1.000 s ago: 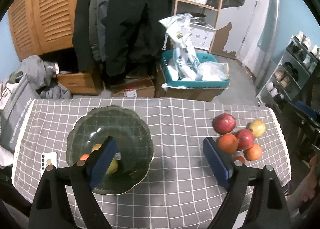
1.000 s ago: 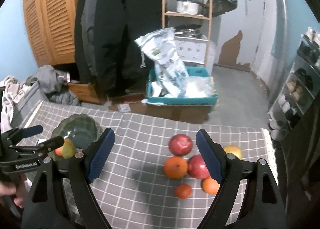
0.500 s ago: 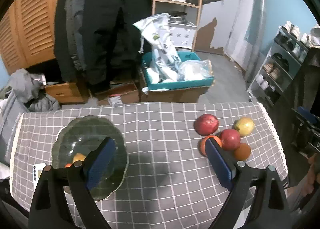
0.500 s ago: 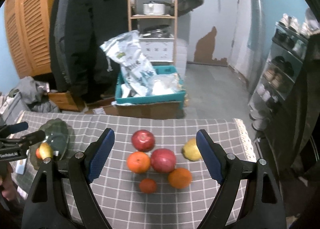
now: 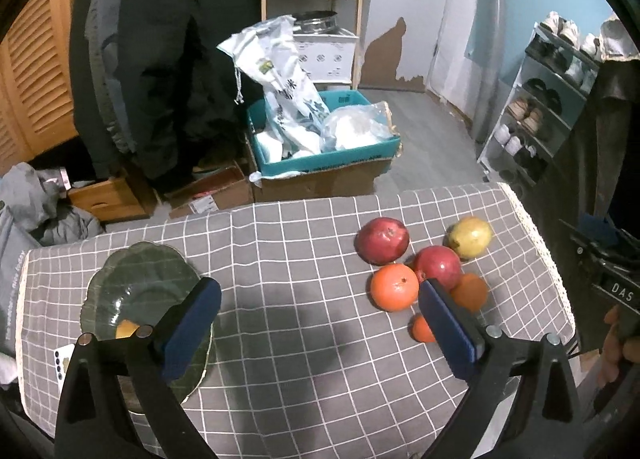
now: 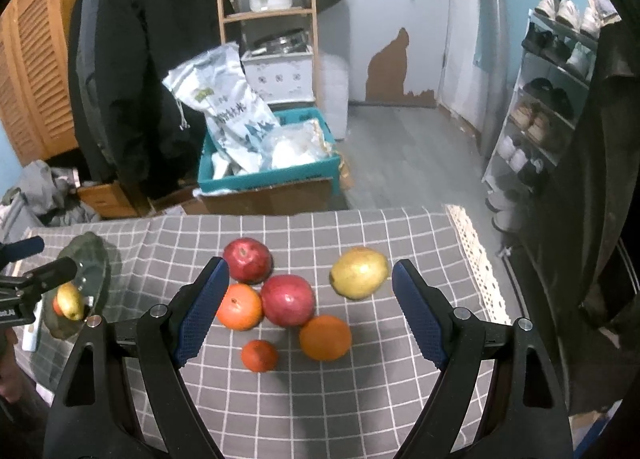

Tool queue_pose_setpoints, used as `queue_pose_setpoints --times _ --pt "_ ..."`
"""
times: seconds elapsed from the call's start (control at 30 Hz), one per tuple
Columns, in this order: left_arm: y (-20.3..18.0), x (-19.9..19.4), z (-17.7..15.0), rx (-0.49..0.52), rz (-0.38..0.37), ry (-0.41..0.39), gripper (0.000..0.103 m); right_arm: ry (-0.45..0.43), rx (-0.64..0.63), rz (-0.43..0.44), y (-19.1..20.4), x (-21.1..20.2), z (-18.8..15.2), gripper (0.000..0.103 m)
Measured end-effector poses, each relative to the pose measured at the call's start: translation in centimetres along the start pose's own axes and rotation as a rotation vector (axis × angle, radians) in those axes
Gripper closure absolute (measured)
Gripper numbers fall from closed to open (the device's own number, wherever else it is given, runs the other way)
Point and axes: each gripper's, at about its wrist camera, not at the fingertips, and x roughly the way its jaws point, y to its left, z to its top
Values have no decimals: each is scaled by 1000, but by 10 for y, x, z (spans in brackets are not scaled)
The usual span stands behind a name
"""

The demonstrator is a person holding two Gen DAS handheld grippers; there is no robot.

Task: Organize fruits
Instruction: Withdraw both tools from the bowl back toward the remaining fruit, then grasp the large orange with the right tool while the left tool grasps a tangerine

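Note:
Several fruits sit clustered on the grey checked tablecloth (image 6: 360,399): a red apple (image 6: 248,260), a second red apple (image 6: 287,300), a yellow pear (image 6: 359,272), two oranges (image 6: 239,307) (image 6: 325,337) and a small tangerine (image 6: 259,355). My right gripper (image 6: 308,315) is open and empty above this cluster. A dark green glass plate (image 5: 136,295) at the table's left holds a yellow fruit (image 6: 70,301) and an orange one. My left gripper (image 5: 316,323) is open and empty over the table's middle, between plate and cluster (image 5: 394,287).
A white card (image 5: 64,359) lies at the plate's left. Beyond the table's far edge stand a teal crate with bags (image 5: 320,143), cardboard boxes, hanging coats and a wooden shelf. A shoe rack (image 6: 552,99) stands at the right.
My left gripper has moved right, away from the plate toward the table's middle. My right gripper has moved right and closer over the fruit cluster. Both stayed open.

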Motion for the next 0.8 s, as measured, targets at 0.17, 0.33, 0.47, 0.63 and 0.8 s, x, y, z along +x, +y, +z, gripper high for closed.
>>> queue_pose_setpoints --times 0.17,0.33,0.47,0.63,0.8 --pt "-7 16 -3 10 7 33 3 50 -2 0 -4 18 -7 19" --pt "-13 32 -6 26 23 71 3 113 -5 0 -7 40 -16 19" --pt "-16 47 -10 24 15 105 3 165 -3 -8 -10 59 -24 19" --pt "-20 66 -14 30 20 146 3 237 4 -11 -12 83 -36 19" --pt "-23 88 -22 24 20 196 3 322 9 -11 -12 110 -50 19"
